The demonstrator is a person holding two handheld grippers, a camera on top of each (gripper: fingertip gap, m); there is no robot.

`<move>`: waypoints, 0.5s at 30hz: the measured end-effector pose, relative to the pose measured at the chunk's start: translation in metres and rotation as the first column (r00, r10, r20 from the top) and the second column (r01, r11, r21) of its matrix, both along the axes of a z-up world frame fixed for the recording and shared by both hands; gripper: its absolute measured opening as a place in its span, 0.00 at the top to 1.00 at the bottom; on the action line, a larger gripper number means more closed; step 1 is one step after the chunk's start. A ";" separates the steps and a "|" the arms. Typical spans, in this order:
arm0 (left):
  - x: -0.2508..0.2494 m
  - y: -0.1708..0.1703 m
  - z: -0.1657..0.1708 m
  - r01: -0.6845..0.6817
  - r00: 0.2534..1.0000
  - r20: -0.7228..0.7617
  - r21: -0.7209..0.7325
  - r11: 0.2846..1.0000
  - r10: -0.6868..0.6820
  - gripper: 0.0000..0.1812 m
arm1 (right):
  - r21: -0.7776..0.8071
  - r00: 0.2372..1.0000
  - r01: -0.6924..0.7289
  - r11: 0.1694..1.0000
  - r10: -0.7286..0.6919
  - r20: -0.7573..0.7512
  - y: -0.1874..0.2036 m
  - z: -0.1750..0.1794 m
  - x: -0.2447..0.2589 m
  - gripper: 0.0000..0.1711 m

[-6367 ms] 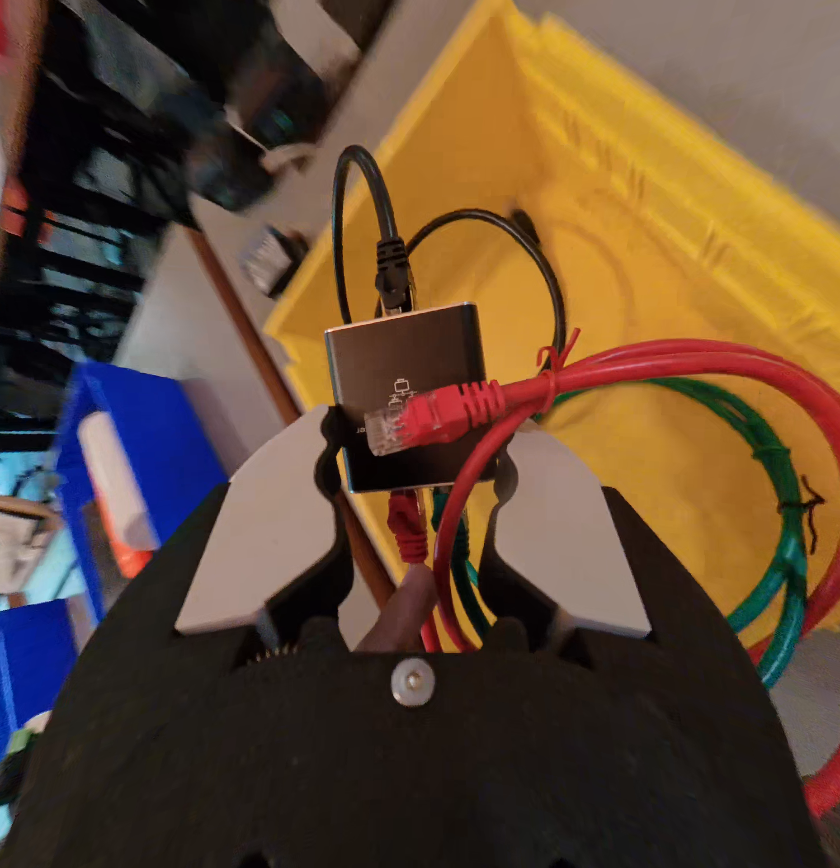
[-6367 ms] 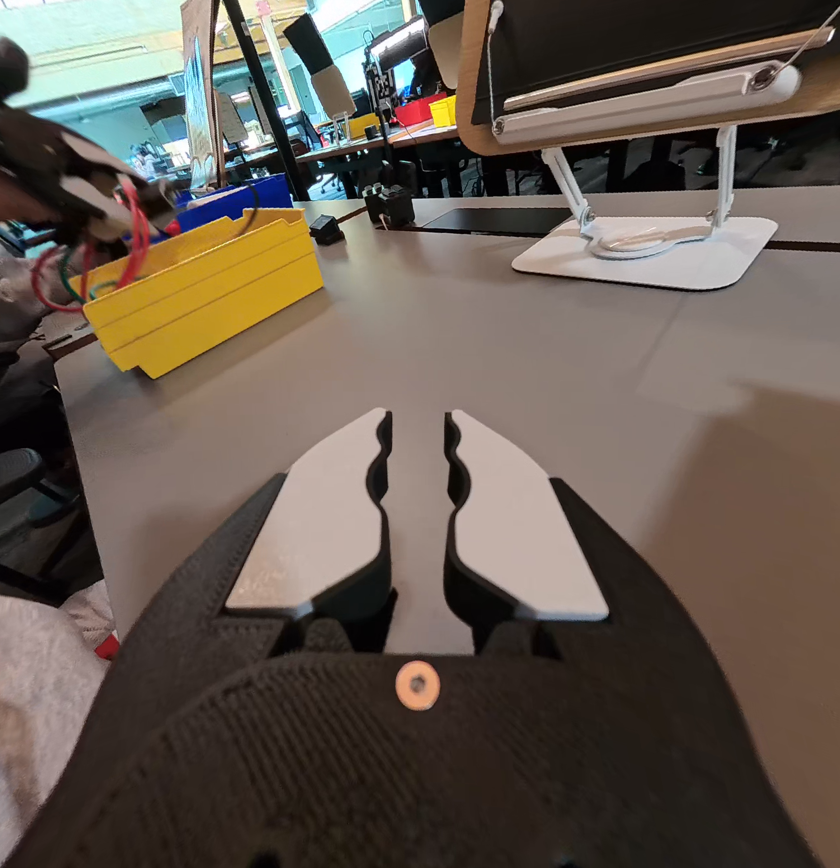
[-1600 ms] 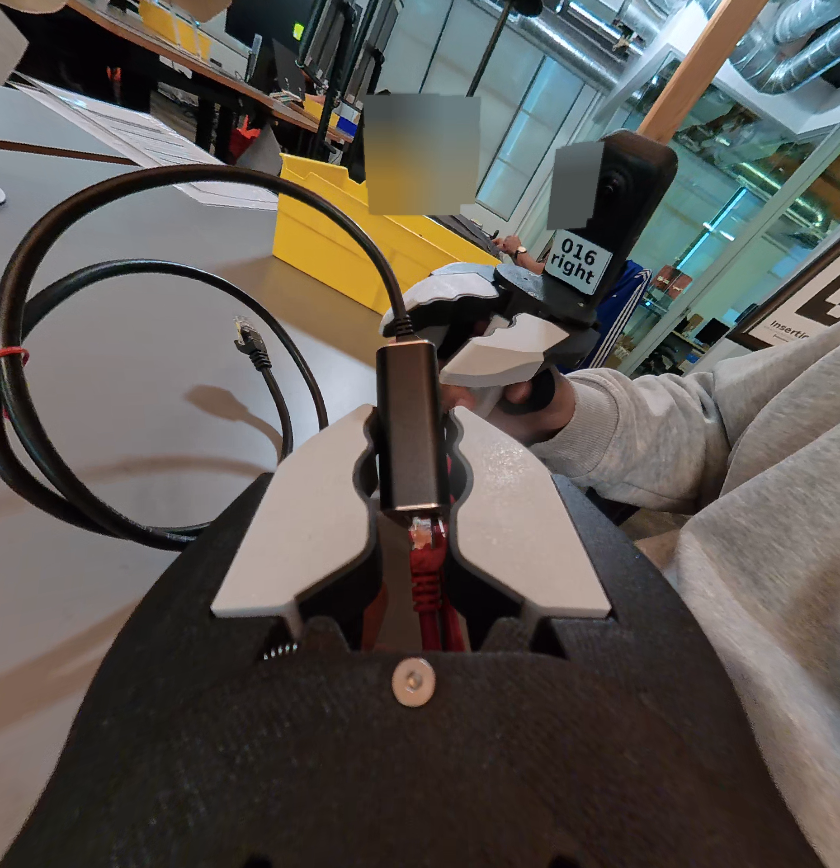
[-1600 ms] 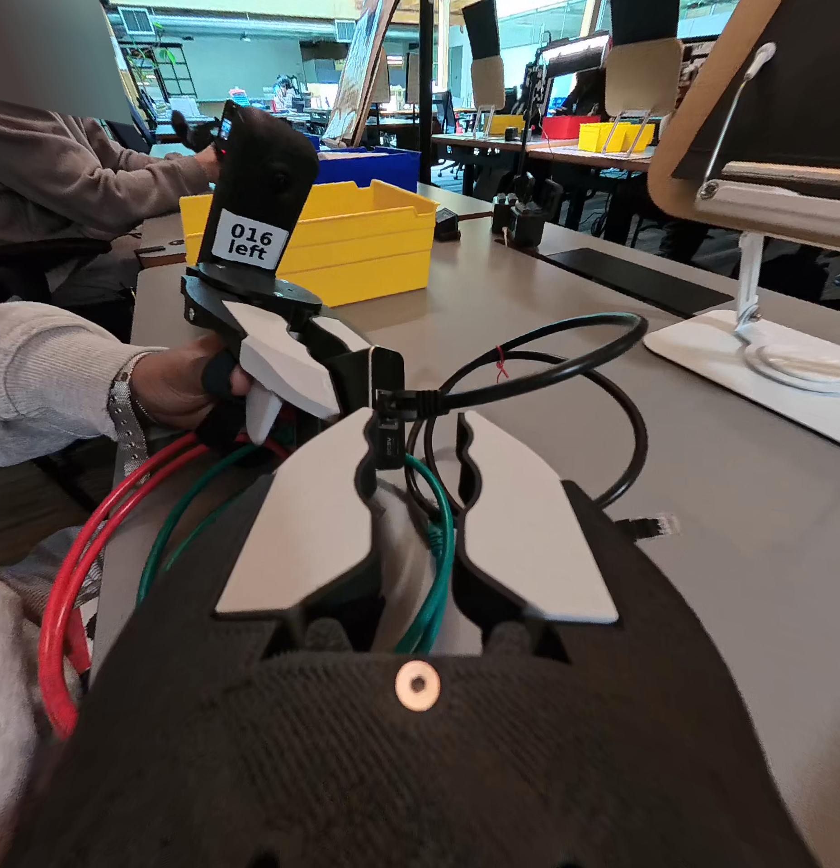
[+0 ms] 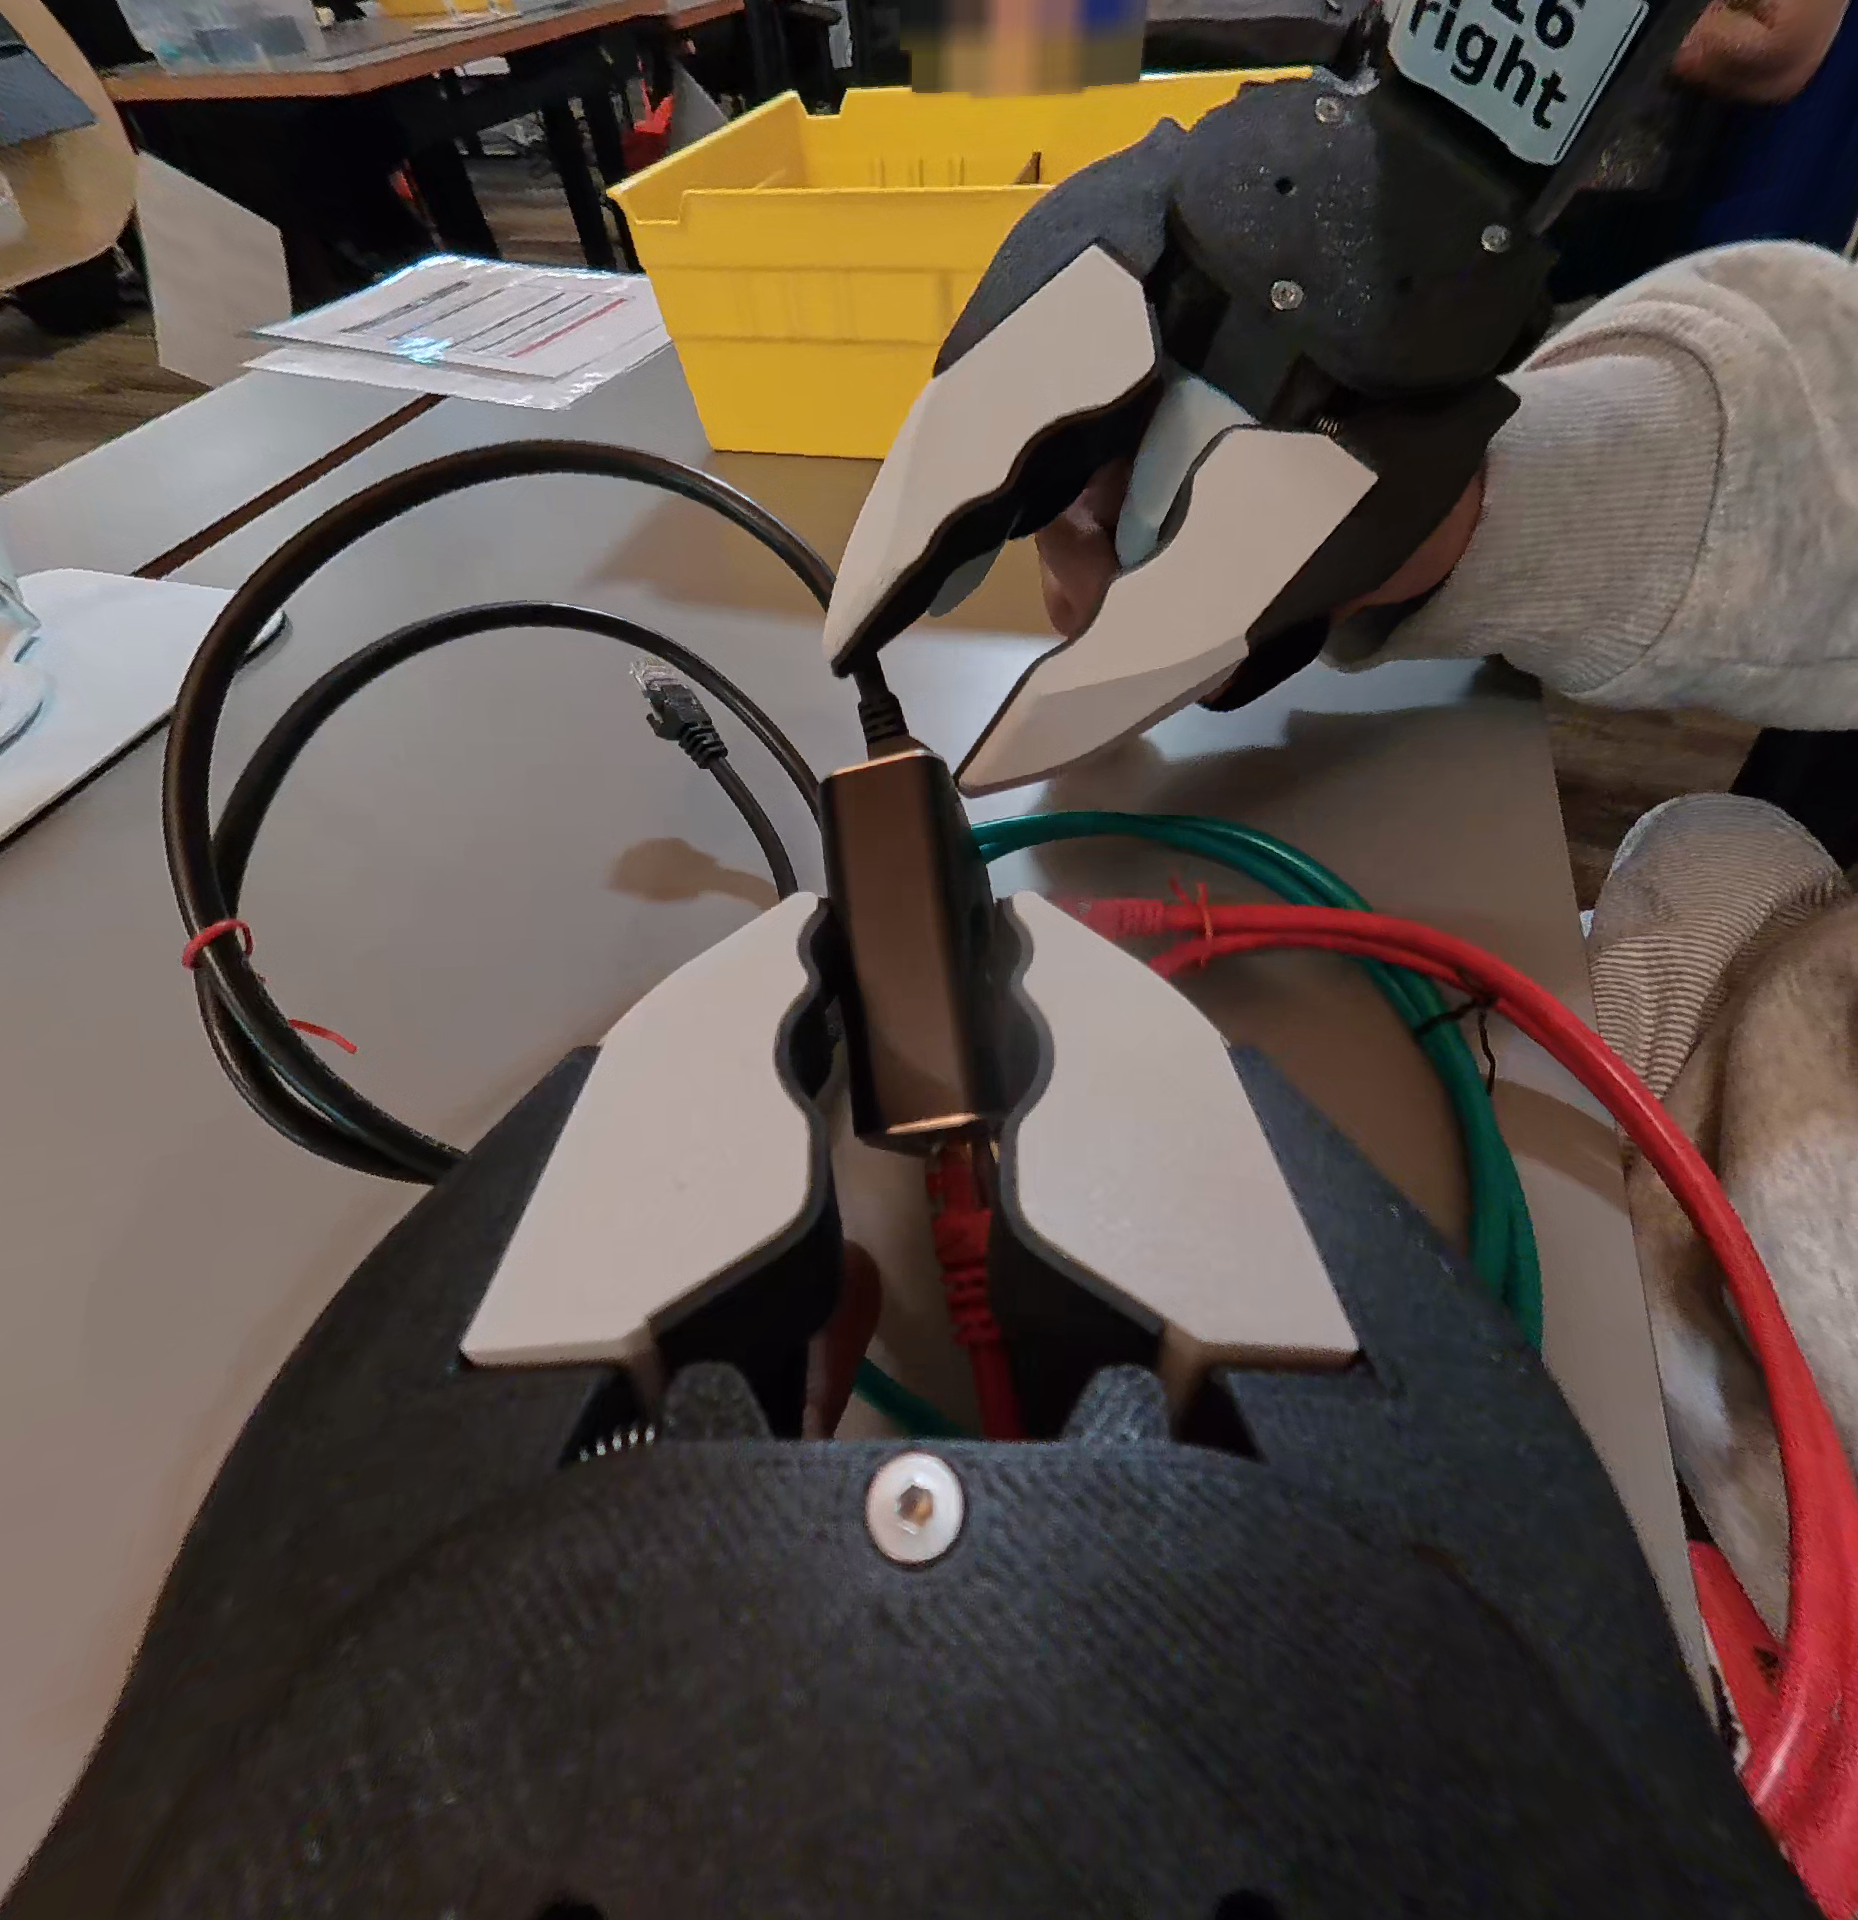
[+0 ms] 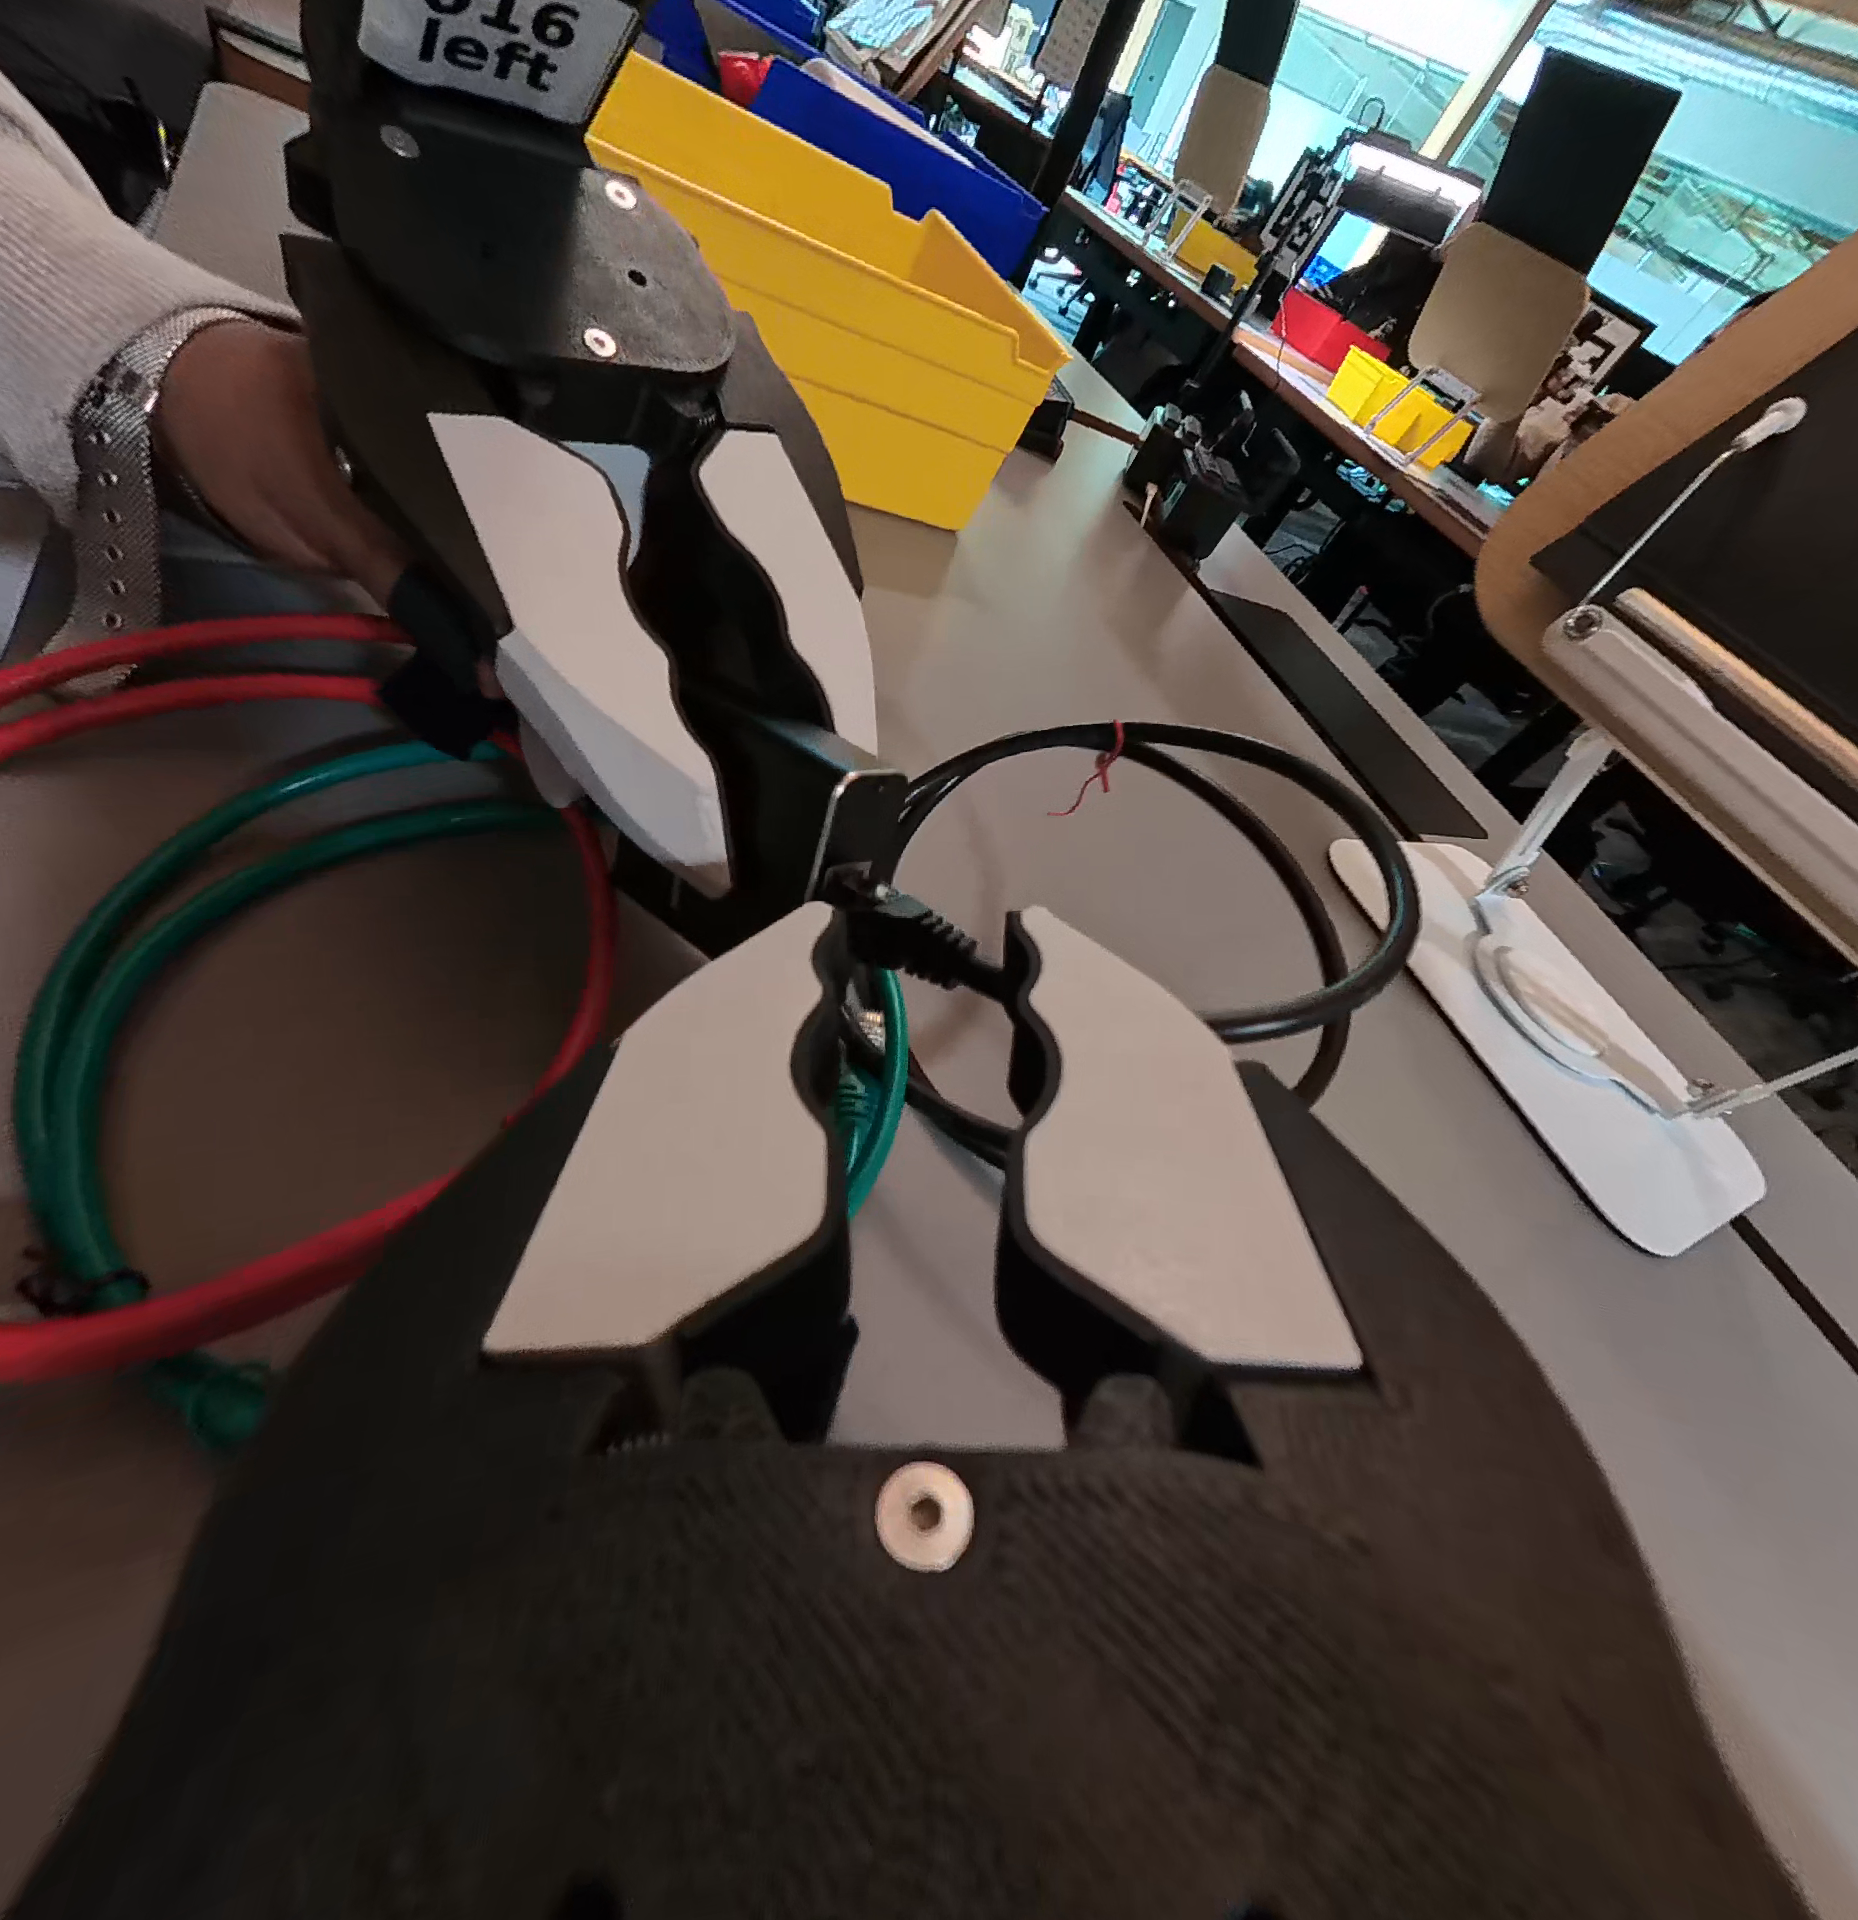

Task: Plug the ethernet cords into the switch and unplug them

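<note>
Your left tongs point(image 5: 909, 997) pinch the small dark metal switch point(image 5: 904, 945) above the grey bench point(image 5: 437, 831), a red ethernet cord point(image 5: 966, 1299) plugged into its near end; your right tongs point(image 6: 920, 966) stand spread around the black cord's plug point(image 6: 904, 930), seated in the far port; I judge unplugging is next: close on the plug, press its latch, pull straight; each tong carries a white label.

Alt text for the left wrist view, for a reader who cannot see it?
The left gripper clamps a dark switch with a red cord plugged into its near end. The open right gripper straddles the black cord plugged into the far end, over a grey table.
</note>
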State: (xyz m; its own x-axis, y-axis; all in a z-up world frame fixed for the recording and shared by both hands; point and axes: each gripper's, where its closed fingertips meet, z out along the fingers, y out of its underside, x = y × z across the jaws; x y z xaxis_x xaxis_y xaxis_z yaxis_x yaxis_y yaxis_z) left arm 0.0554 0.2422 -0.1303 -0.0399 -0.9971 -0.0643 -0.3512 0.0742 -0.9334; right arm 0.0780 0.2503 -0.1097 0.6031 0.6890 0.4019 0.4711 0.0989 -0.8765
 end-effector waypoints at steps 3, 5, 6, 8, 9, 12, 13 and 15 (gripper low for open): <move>0.000 -0.003 -0.002 0.023 1.000 -0.012 0.022 0.999 -0.023 0.85 | 0.008 0.999 -0.039 0.999 0.039 0.028 -0.004 -0.003 -0.001 0.84; 0.000 -0.006 -0.004 0.048 0.999 -0.023 0.054 0.997 -0.047 0.85 | 0.002 0.997 -0.073 0.997 0.073 0.039 -0.008 -0.005 -0.002 0.85; 0.000 -0.007 -0.005 0.062 0.998 -0.028 0.076 0.995 -0.060 0.85 | -0.008 0.995 -0.090 0.996 0.090 0.039 -0.010 -0.007 -0.003 0.84; -0.001 -0.011 -0.006 0.087 0.996 -0.035 0.115 0.990 -0.084 0.85 | -0.034 0.993 -0.117 0.993 0.118 0.030 -0.014 -0.009 -0.004 0.84; -0.001 -0.012 -0.007 0.095 0.995 -0.038 0.125 0.988 -0.091 0.85 | -0.044 0.992 -0.126 0.991 0.128 0.025 -0.015 -0.010 -0.004 0.84; -0.001 -0.014 -0.007 0.108 0.994 -0.041 0.126 0.986 -0.103 0.85 | -0.061 0.988 -0.152 0.987 0.153 0.022 -0.018 -0.012 -0.006 0.87; -0.001 -0.014 -0.007 0.111 0.993 -0.041 0.125 0.986 -0.106 0.85 | -0.064 0.988 -0.153 0.986 0.155 0.022 -0.019 -0.012 -0.007 0.87; -0.001 -0.014 -0.008 0.113 0.993 -0.043 0.129 0.985 -0.109 0.85 | -0.072 0.987 -0.154 0.985 0.156 0.021 -0.019 -0.013 -0.007 0.87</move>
